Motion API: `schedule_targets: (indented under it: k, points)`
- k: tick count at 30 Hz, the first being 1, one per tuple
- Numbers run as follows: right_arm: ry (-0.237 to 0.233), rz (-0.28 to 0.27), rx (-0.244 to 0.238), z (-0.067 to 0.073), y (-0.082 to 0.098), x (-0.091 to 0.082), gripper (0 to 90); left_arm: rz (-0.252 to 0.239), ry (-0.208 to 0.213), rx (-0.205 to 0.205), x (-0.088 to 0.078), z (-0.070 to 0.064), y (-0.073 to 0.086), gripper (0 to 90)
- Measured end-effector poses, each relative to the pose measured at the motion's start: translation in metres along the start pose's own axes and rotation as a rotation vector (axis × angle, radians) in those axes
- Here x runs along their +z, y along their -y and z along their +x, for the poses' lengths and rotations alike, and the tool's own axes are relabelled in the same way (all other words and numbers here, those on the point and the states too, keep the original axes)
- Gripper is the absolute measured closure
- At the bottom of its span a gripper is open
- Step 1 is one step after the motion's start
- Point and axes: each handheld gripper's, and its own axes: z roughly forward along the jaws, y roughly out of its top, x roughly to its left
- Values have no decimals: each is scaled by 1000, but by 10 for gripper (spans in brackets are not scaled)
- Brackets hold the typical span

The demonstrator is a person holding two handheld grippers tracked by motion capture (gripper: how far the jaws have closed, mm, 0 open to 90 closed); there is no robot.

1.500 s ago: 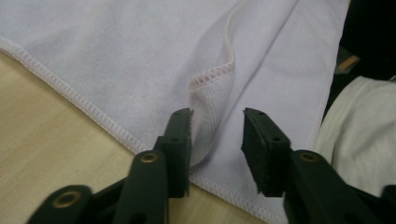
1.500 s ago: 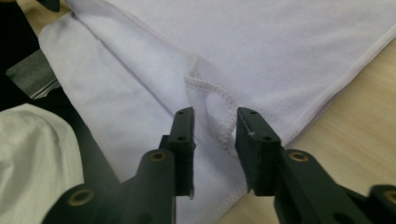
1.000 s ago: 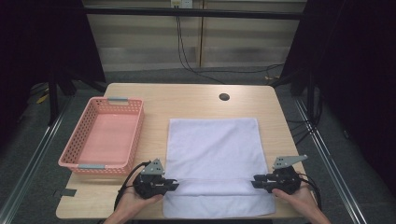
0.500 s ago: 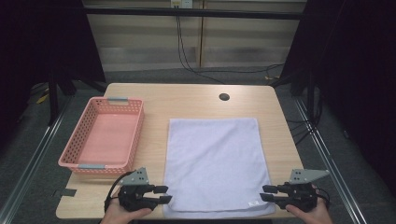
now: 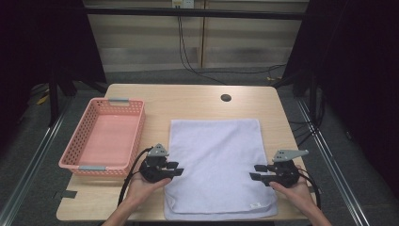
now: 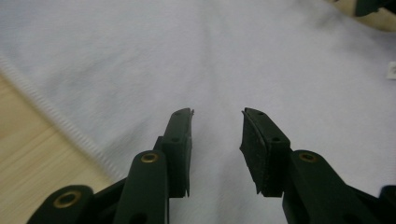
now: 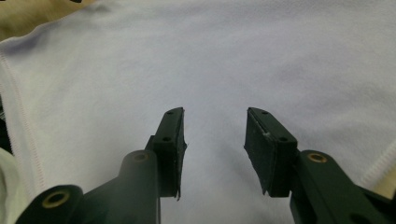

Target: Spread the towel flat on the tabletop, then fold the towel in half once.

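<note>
A white towel (image 5: 216, 155) lies flat on the wooden table (image 5: 188, 101), with a small tag near its near right corner. My left gripper (image 5: 175, 171) sits at the towel's left edge, pointing right over the cloth, jaws open. My right gripper (image 5: 255, 172) sits at the towel's right edge, pointing left, jaws open. In the left gripper view the open gripper (image 6: 217, 114) hovers just above the towel (image 6: 233, 56), nothing between the pads. The right gripper view has the gripper (image 7: 215, 112) open over the towel (image 7: 261, 56) in the same way.
A pink plastic basket (image 5: 136, 136) stands empty at the left of the table, close to my left hand. A round cable hole (image 5: 226, 98) sits near the far edge. Bare wood (image 6: 28, 140) shows beside the towel's hem. Dark floor and rails surround the table.
Both grippers drew back toward the near table edge, then came forward again. They now sit at the towel's left and right edges, farther up than a second ago.
</note>
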Motion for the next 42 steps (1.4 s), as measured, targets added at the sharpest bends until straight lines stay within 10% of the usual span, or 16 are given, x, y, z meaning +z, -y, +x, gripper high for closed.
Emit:
schedule_targets:
  k: [9, 15, 30, 42]
  points:
    - [50, 97, -31, -15, -27, 47, 530, 37, -109, 42, 21, 10, -7, 599]
    - [56, 116, -28, -26, -37, 70, 541, 84, -93, 108, 34, 4, -2, 653]
    - [41, 147, -68, 2, -13, 48, 569, 92, -72, 96, 23, -14, 14, 698]
    - [-30, 165, -71, 23, 9, 27, 590, 126, 27, 77, 12, -36, 28, 693]
